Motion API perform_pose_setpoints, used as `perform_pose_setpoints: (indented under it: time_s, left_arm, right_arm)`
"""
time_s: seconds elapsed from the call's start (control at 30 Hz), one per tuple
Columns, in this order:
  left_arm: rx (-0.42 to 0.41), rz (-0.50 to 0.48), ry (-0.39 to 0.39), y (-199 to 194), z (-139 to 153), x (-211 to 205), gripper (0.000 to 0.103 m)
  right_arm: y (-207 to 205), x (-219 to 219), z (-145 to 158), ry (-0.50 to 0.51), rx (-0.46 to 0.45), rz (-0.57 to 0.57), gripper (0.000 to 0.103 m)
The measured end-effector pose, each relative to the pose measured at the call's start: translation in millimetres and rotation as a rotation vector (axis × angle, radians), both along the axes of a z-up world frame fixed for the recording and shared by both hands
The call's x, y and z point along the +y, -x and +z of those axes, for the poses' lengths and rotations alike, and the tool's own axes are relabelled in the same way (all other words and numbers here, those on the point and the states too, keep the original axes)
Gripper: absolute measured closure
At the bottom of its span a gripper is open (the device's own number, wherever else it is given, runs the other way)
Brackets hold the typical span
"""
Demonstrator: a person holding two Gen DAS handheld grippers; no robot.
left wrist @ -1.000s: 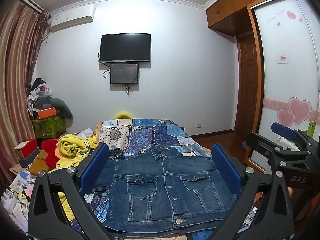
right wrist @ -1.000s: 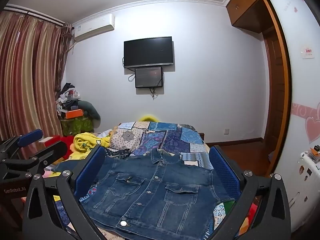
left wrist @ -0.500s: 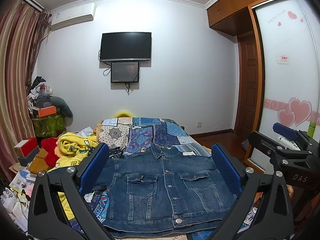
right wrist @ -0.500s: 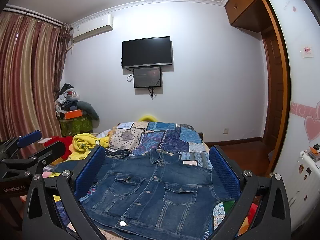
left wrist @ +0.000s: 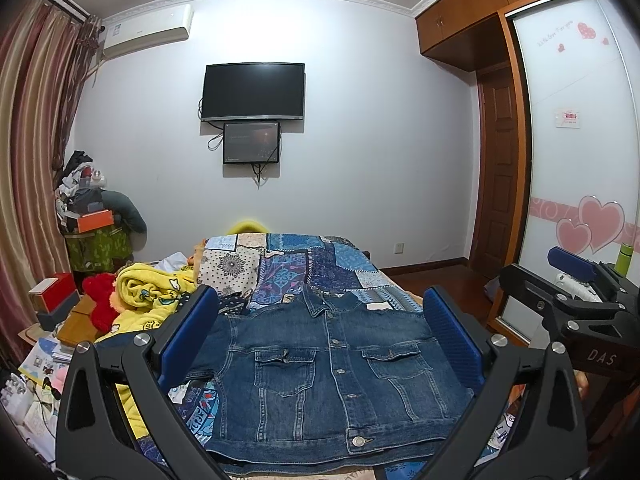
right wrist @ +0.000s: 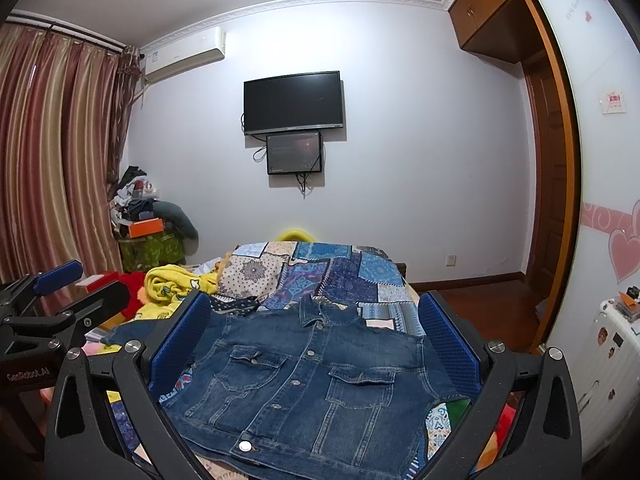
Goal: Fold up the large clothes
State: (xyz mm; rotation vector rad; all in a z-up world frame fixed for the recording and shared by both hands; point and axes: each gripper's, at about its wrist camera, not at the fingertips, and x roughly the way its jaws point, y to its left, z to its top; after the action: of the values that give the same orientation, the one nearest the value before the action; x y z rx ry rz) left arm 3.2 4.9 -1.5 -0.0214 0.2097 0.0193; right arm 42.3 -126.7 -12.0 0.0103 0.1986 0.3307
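A blue denim jacket (left wrist: 320,372) lies flat and buttoned on the bed, collar away from me; its sleeves look folded in or hidden. It also shows in the right wrist view (right wrist: 312,384). My left gripper (left wrist: 320,340) is open and empty, held above the jacket's near hem. My right gripper (right wrist: 314,340) is open and empty, also above the jacket. The right gripper shows at the right edge of the left wrist view (left wrist: 576,300); the left gripper shows at the left edge of the right wrist view (right wrist: 52,304).
A patchwork quilt (left wrist: 296,268) covers the bed beyond the jacket. A yellow blanket (left wrist: 152,284) and a red plush (left wrist: 100,296) lie at the left. Boxes and clutter (left wrist: 52,300) stand further left. A wardrobe (left wrist: 580,200) and a white appliance (right wrist: 600,360) stand at the right.
Both grippers have risen slightly, so the view has drifted a little. The jacket has not moved and both grippers stay open.
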Motion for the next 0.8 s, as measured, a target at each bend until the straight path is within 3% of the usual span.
perform_pose_setpoints:
  time_s: [0.8]
  left_arm:
    - [0.005, 0.001, 0.004, 1.0, -0.1, 1.4, 0.000]
  right_arm:
    - [-2.4, -1.1, -2.7, 0.004, 0.010, -0.002, 0.000]
